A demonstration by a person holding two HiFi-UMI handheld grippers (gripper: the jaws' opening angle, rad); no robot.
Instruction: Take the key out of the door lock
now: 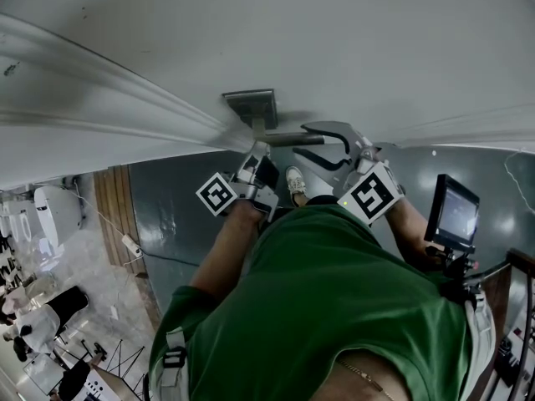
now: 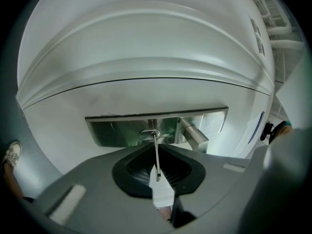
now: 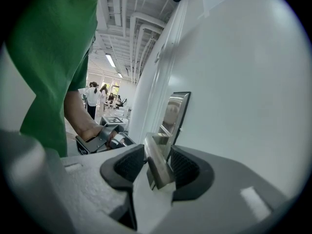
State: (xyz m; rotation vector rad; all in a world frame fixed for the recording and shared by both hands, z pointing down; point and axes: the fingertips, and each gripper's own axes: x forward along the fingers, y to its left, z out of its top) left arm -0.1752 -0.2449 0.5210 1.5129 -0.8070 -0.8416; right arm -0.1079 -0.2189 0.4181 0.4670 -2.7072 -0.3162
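Observation:
A steel lock plate [image 2: 122,130] sits on the white door [image 2: 146,57]. The thin silver key [image 2: 156,155], seen edge-on, sticks out of the keyhole [image 2: 149,133], and my left gripper [image 2: 157,147] is shut on it. Right of the keyhole, the door handle [image 2: 195,136] juts from the plate. In the right gripper view this handle [image 3: 157,165] lies between the black pads, with my right gripper [image 3: 157,152] shut on it. From the head view, both grippers reach up to the lock plate [image 1: 251,107], the left gripper [image 1: 255,155] below it and the right gripper [image 1: 330,144] on the lever.
The person's green shirt [image 1: 334,307] fills the lower head view, with a shoe [image 1: 295,180] on the grey floor below the door. A small monitor [image 1: 456,215] stands at the right. People and equipment [image 1: 42,324] are at the far left.

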